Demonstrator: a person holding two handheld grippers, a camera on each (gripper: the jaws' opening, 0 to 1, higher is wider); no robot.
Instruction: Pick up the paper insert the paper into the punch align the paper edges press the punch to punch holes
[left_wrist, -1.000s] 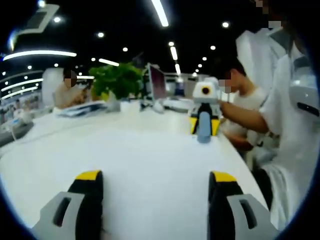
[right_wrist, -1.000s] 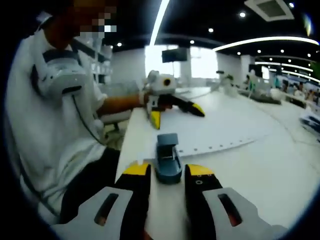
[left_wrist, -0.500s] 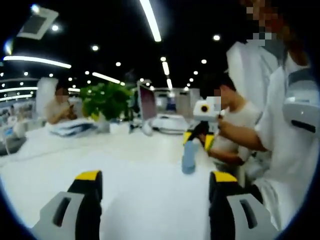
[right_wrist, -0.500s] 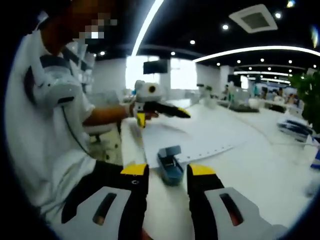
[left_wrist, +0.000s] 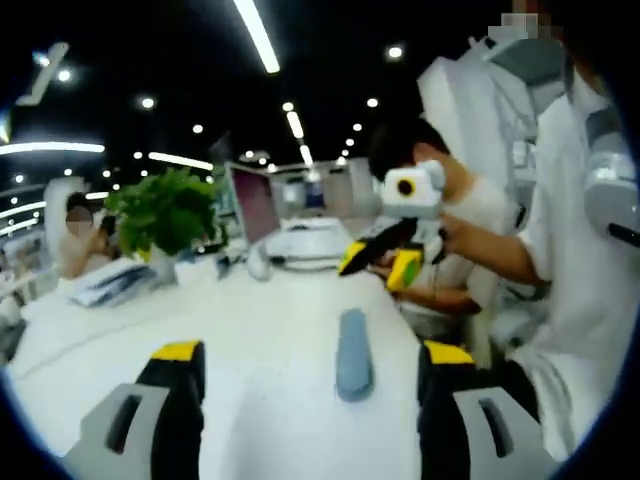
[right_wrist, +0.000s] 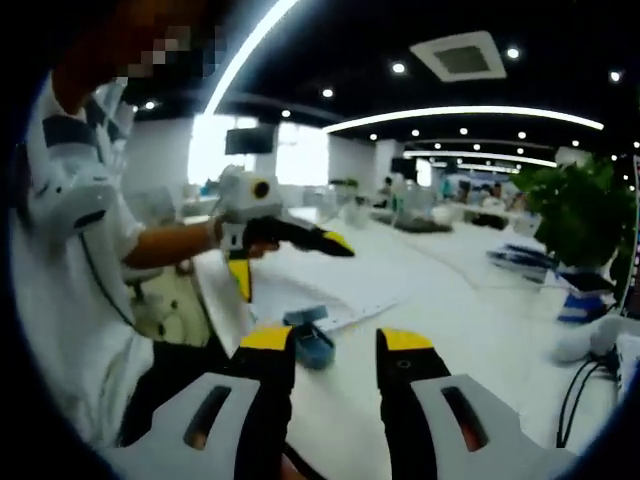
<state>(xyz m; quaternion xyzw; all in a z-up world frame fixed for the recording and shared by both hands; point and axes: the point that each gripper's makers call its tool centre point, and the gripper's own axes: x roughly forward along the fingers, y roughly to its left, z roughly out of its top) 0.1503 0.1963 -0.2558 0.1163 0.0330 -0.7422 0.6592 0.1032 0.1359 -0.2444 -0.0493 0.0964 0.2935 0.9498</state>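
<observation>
Left gripper, black jaws tipped yellow, spread wide over the white tabletop, nothing between them; small blue-grey hole punch lying flat on the table just beyond, nearer the right jaw, long axis pointing away. Farther off and above the punch, right gripper held up in a person's hand, clear of the table, yellow-tipped jaws parted and empty.

In the right gripper view, right gripper's own jaws likewise apart, gripping nothing; blue-grey punch on the table just past the left jaw's tip, partly hidden behind it; white sheet of paper lying flat beyond, its near edge at the punch, whether tucked into the slot cannot be told; row of small holes faintly visible along that edge. Left gripper raised over the far left of the paper in a hand, jaws open, one pointing down, the other out across the sheet.

Around the scene: green leafy plant far left on the table in the left gripper view, dark-framed monitor beside it, stack of papers nearer the left edge, seated person in white behind the raised gripper. In the right gripper view, the plant at far right, black cables trailing near right, ceiling strip lights overhead; operator's white sleeve filling the left side.
</observation>
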